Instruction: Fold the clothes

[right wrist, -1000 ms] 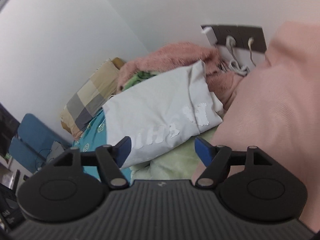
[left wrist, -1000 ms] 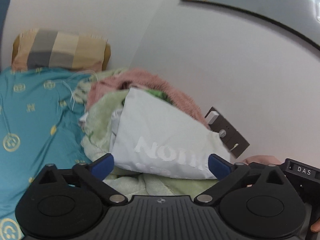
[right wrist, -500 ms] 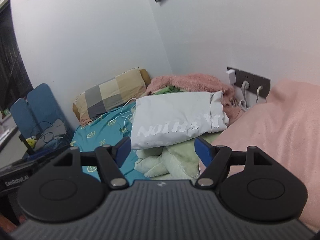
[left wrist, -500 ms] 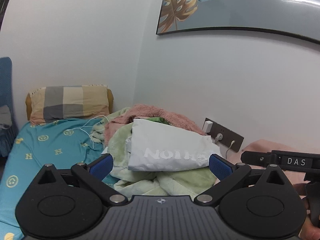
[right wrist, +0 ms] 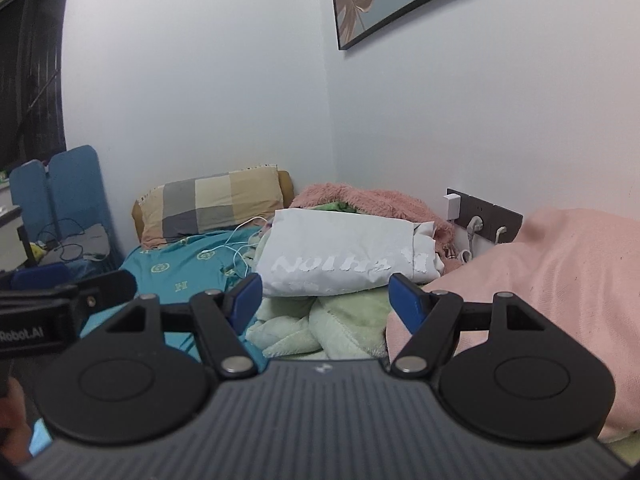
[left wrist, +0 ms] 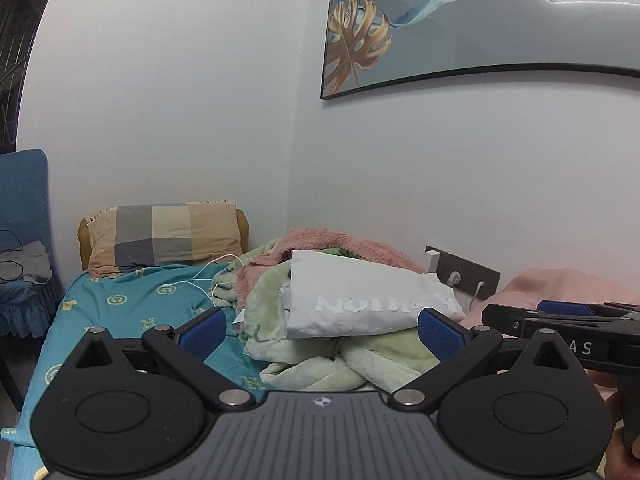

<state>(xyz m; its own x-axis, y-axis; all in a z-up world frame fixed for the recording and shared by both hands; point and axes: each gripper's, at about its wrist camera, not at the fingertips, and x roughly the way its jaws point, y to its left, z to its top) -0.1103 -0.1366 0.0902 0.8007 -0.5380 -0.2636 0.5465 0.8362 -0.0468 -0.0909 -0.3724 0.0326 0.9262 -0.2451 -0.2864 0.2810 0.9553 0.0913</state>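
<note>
A folded white garment (left wrist: 368, 304) with pale lettering lies on top of a crumpled green fleece (left wrist: 320, 360) and a fuzzy pink blanket (left wrist: 332, 240) on the bed, against the wall. My left gripper (left wrist: 320, 332) stands open, held back from the garment, with nothing between its blue pads. The right gripper (right wrist: 325, 298) is open too, with empty jaws, facing the same white garment (right wrist: 344, 256) from a short way off. Each gripper shows side-on at the edge of the other's view.
A checked pillow (right wrist: 212, 204) leans on the far wall at the head of the teal sheet (right wrist: 180, 272). White cables lie on the sheet. A pink cushion (right wrist: 540, 280) sits at the right below wall sockets (right wrist: 484, 216). A blue chair (right wrist: 60, 184) stands left of the bed.
Both grippers pulled back from the white garment and rolled level. The garment now looks smaller and farther off. Jaws stayed open throughout.
</note>
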